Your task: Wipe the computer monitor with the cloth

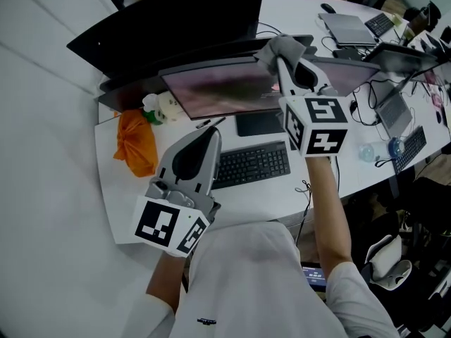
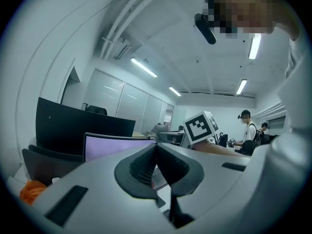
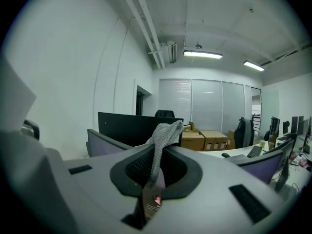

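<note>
A curved computer monitor (image 1: pixel 225 90) stands on the white desk (image 1: pixel 268 189), its screen lit pale pink. My right gripper (image 1: pixel 280 55) is raised at the monitor's top right edge, shut on a grey knitted cloth (image 1: pixel 282 46) that bunches over the jaw tips. In the right gripper view the cloth (image 3: pixel 161 143) hangs from between the jaws. My left gripper (image 1: pixel 208 134) hovers low over the desk in front of the monitor, left of the keyboard, shut with nothing held. The monitor (image 2: pixel 114 147) shows ahead in the left gripper view.
A black keyboard (image 1: pixel 250 164) lies below the monitor, a dark pad (image 1: pixel 259 123) behind it. An orange cloth bag (image 1: pixel 135 143) and a white bottle (image 1: pixel 165 108) sit at the desk's left. More monitors, laptops (image 1: pixel 349 28) and cables crowd the right. Dark partitions (image 1: pixel 176 16) rise behind.
</note>
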`<state>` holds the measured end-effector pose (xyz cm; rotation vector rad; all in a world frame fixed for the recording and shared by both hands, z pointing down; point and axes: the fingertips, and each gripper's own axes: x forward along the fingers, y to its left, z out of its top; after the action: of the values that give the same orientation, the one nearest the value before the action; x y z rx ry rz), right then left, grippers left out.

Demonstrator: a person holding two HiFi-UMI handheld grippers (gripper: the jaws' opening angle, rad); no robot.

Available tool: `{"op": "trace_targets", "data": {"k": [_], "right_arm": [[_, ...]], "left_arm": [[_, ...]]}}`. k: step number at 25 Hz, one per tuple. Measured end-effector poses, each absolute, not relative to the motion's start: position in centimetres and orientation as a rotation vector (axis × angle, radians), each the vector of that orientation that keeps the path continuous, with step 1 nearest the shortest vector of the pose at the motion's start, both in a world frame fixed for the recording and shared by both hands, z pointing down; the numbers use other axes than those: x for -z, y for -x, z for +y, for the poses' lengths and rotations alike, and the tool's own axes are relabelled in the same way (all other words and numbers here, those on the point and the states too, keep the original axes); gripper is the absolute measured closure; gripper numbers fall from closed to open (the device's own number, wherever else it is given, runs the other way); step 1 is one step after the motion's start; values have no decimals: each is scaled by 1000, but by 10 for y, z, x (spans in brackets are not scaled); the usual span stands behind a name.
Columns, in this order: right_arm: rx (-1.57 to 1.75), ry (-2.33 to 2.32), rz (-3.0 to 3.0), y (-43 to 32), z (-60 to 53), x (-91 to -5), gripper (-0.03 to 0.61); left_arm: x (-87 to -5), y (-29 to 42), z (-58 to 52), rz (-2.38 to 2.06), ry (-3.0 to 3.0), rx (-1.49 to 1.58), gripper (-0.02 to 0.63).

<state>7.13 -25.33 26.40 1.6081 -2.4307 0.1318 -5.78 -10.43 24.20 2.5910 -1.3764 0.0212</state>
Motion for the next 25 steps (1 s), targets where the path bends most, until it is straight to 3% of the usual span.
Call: {"op": "trace_targets", "data": {"k": [25], "right_arm": [[-270, -1840, -2276, -233, -267, -279, 551]], "left_arm": [[-256, -42, -133, -1204, -2668, -114, 595]]}}
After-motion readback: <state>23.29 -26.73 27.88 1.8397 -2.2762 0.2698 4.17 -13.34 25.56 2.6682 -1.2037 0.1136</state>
